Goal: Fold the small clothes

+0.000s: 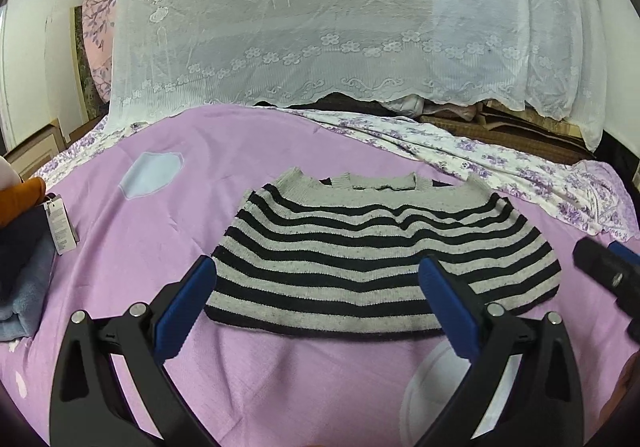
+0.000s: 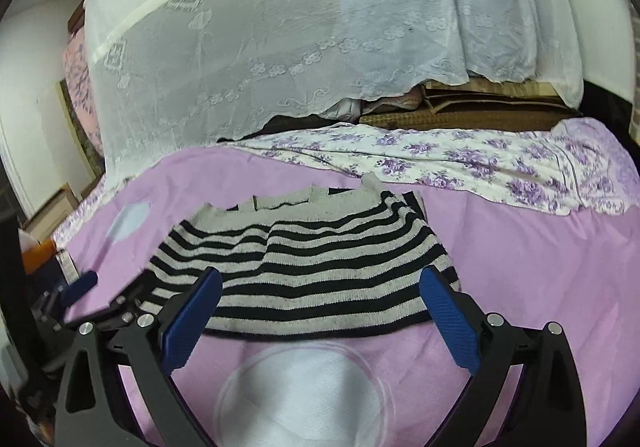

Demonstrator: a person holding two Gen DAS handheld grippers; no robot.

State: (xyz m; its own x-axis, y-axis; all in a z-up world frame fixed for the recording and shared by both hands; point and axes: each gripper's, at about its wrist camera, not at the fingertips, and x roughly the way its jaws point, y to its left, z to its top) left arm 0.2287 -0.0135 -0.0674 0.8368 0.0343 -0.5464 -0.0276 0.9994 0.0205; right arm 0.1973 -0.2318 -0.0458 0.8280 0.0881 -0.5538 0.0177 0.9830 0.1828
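A small grey and black striped sweater lies flat and folded on the purple bedspread, neck away from me. It also shows in the right wrist view. My left gripper is open and empty, its blue pads above the sweater's near hem. My right gripper is open and empty, over the near hem too. The right gripper's black body shows at the right edge of the left wrist view. Part of the left gripper shows at the left edge of the right wrist view.
A pile of folded clothes with a paper tag sits at the left. A white lace cover drapes over stacked things behind the bed. A floral sheet lies at the back right. A white patch marks the bedspread near me.
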